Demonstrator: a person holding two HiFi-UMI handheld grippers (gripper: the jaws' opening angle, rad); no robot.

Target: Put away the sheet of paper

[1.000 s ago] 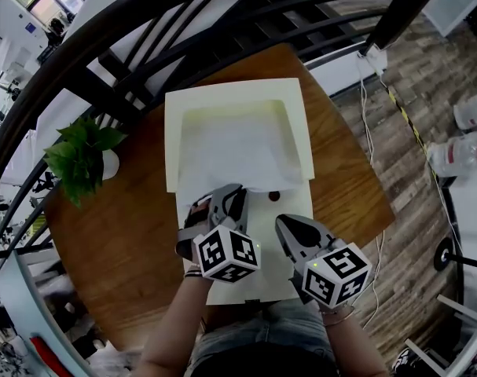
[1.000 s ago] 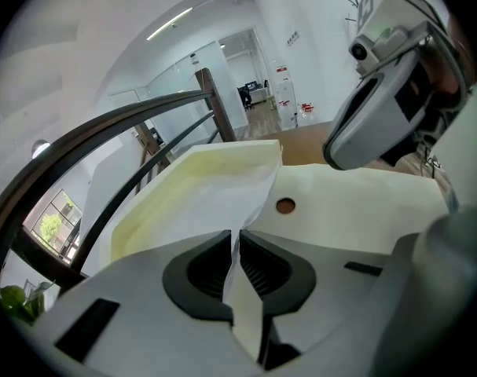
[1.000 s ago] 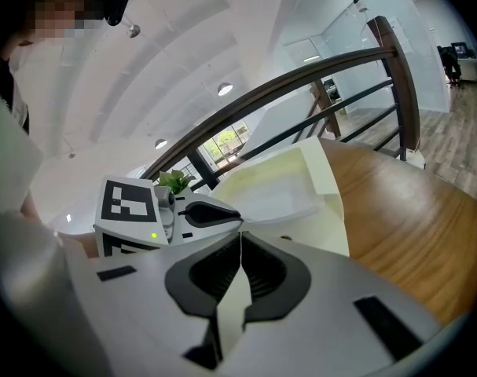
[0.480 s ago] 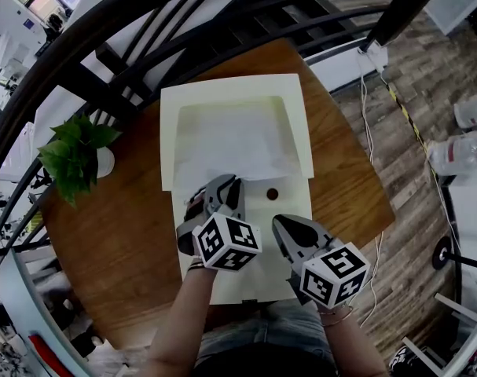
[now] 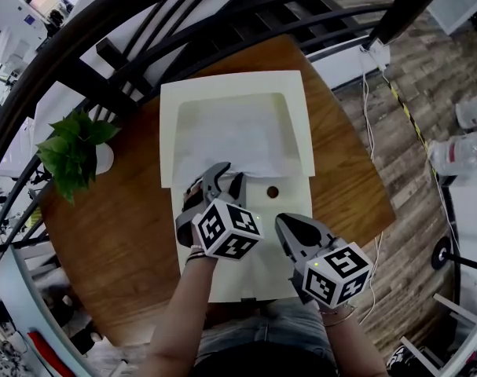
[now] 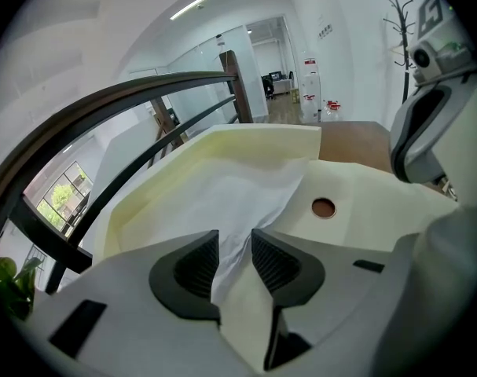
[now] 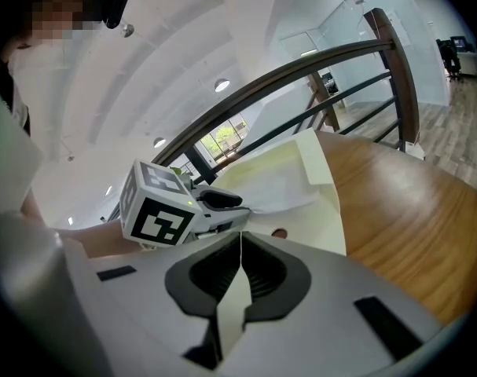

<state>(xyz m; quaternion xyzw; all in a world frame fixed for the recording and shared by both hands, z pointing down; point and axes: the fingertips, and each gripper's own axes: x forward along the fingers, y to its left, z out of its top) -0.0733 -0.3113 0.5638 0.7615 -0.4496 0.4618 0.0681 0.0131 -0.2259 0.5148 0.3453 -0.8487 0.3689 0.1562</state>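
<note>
A white sheet of paper (image 5: 230, 144) lies in the pocket of a cream folder (image 5: 297, 116) on the round wooden table (image 5: 120, 234). My left gripper (image 5: 219, 182) sits at the sheet's near edge. Its jaws are opening, and the paper's corner (image 6: 232, 234) lies loose between the parted pads of the left gripper (image 6: 234, 261). My right gripper (image 5: 289, 232) is over the folder's near flap (image 5: 258, 277). In the right gripper view, the right gripper (image 7: 240, 277) is shut on the thin cream edge of the flap (image 7: 230, 309).
A brown round snap (image 5: 273, 192) sits on the folder beside the left gripper. A potted green plant (image 5: 73, 151) stands at the table's left. A dark curved railing (image 5: 144, 45) runs behind the table. Wood floor with cables (image 5: 395, 108) lies to the right.
The left gripper has moved a little forward toward the pocket and its jaws have parted from the paper. The right gripper has stayed in place.
</note>
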